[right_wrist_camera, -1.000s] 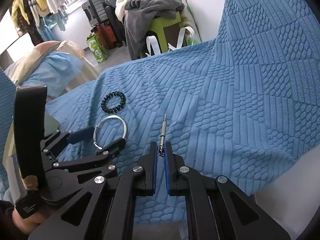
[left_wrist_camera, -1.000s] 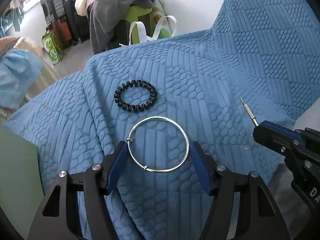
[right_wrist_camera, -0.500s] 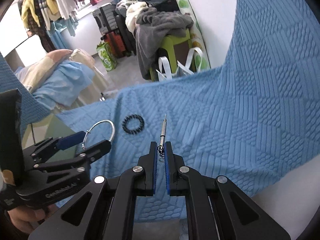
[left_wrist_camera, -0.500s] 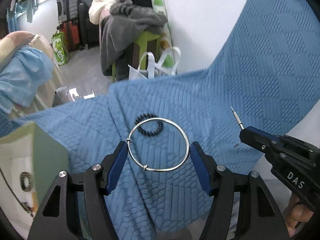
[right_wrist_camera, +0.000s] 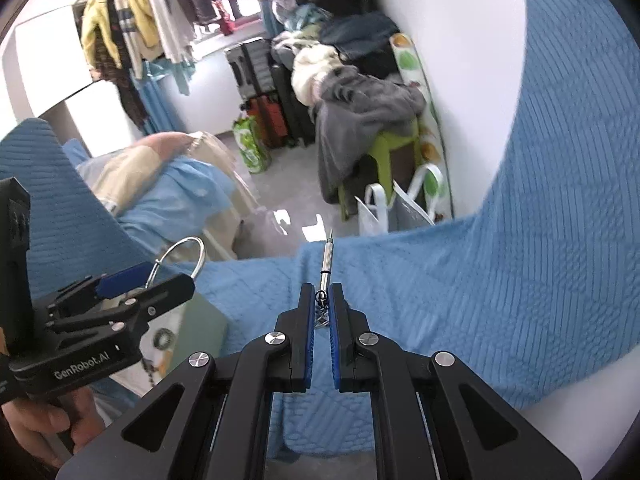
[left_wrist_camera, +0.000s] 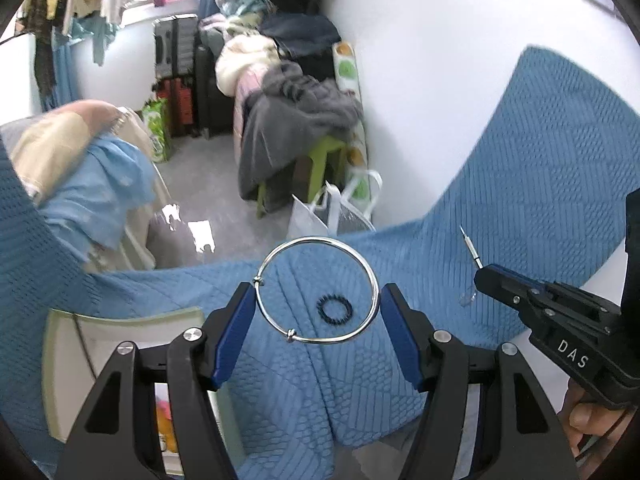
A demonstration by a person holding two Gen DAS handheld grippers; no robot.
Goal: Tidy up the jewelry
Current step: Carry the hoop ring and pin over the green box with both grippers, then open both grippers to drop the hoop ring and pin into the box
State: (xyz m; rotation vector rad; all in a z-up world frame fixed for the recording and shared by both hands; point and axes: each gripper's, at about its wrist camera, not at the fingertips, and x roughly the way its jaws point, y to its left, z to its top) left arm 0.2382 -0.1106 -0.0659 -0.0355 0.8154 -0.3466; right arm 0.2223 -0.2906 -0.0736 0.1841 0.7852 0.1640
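Observation:
My left gripper (left_wrist_camera: 316, 312) is shut on a thin silver bangle (left_wrist_camera: 360, 260) and holds it high in the air; the left gripper also shows in the right wrist view (right_wrist_camera: 144, 280) with the bangle (right_wrist_camera: 196, 248). My right gripper (right_wrist_camera: 321, 308) is shut on a slim silver metal pin with a small chain (right_wrist_camera: 326, 258), its tip pointing forward; the right gripper (left_wrist_camera: 486, 276) and the pin (left_wrist_camera: 470, 248) also show in the left wrist view. A black spiral hair tie (left_wrist_camera: 334, 309) lies far below on the blue textured blanket (left_wrist_camera: 520, 184).
A pale green open box (left_wrist_camera: 120, 316) holding small jewelry (right_wrist_camera: 162, 338) sits at the lower left. Beyond the blanket's edge lie the floor, a green stool (right_wrist_camera: 384, 148) piled with clothes, white bags (left_wrist_camera: 340, 208), suitcases (left_wrist_camera: 176, 80) and a white wall.
Both grippers have risen high above the blanket with their items. The hair tie has shrunk to a small ring below. The green box has come into view at the lower left.

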